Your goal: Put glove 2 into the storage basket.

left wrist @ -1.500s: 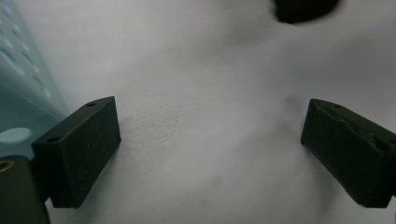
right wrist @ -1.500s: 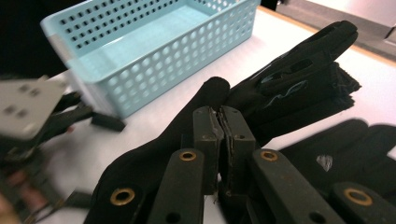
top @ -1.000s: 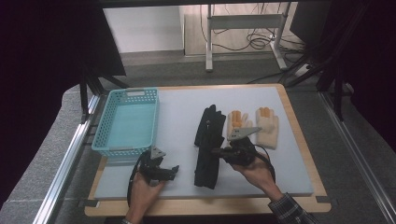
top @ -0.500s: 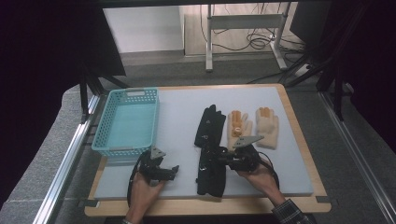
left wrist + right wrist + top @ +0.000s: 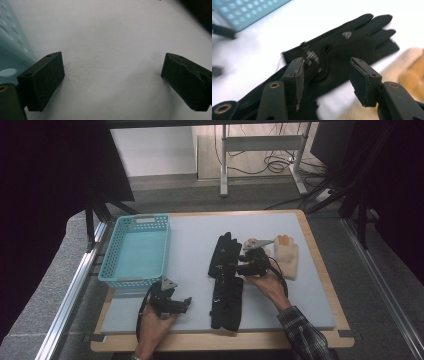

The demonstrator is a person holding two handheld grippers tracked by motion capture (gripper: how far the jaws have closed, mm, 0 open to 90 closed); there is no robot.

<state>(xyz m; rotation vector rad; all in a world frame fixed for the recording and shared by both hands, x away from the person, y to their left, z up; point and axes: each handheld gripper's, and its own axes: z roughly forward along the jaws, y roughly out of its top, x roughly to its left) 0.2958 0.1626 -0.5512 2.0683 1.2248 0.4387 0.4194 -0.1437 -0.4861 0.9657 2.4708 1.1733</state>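
Two black gloves lie end to end on the pale mat [image 5: 190, 245]: a far one [image 5: 226, 251] with its fingers pointing away, and a near one [image 5: 227, 302]. My right gripper [image 5: 235, 266] reaches in from the right over the far black glove [image 5: 352, 40]. Its jaws have just been opening and stand apart [image 5: 325, 67] above the glove's cuff end, the pads not pressing it. My left gripper [image 5: 186, 302] rests low on the mat near the front edge, wide open [image 5: 112, 67] with bare mat between the jaws.
A light blue basket [image 5: 135, 252] stands at the left of the mat, its corner close to my left gripper [image 5: 10, 45]. Tan gloves [image 5: 287, 257] lie right of the black ones, behind my right hand. A wooden board [image 5: 320, 270] frames the mat.
My right gripper has moved from the near black glove up toward the far one and its jaws have opened. The left gripper has stayed where it was.
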